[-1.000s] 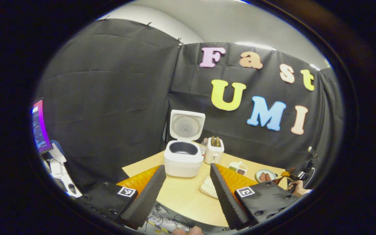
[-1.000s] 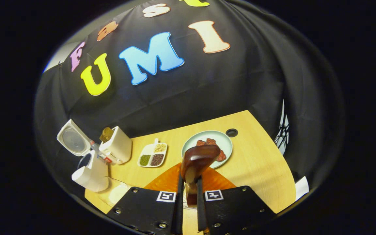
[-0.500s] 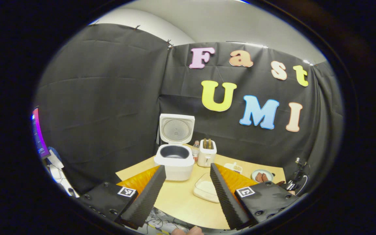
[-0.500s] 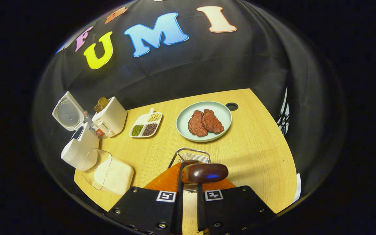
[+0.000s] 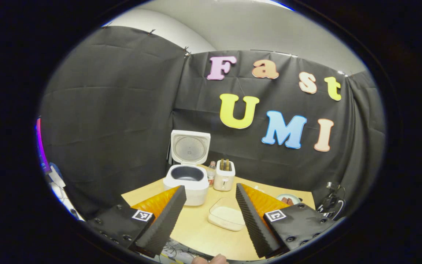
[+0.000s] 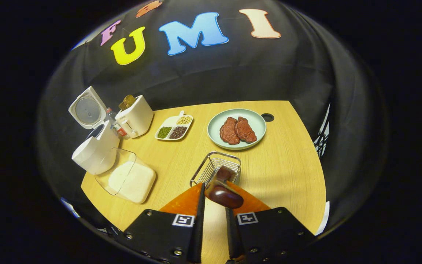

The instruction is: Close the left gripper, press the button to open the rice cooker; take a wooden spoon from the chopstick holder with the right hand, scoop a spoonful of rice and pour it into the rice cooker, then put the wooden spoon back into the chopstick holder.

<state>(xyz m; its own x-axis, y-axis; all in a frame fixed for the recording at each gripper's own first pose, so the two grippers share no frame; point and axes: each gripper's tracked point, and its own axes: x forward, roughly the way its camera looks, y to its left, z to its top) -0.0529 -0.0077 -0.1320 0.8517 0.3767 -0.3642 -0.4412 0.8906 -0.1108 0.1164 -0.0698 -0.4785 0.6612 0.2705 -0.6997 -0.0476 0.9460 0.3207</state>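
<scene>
Above the table's near edge our right gripper (image 6: 214,200) pinched the wooden spoon (image 6: 225,190), left gripper (image 5: 209,205) gaped empty, so we judged: swing left, dip level into the rice container (image 6: 130,178) beside the open rice cooker (image 6: 94,147).

Place: a staged recording booth posing as a kitchen.
Evidence: black cloth is walling in a wooden table (image 6: 288,172); a rice cooker (image 5: 186,180) is standing on it.

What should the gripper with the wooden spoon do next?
Probably lower the wooden spoon into the wire chopstick holder and let go: the right gripper has it tipped right over the holder's rim.
</scene>
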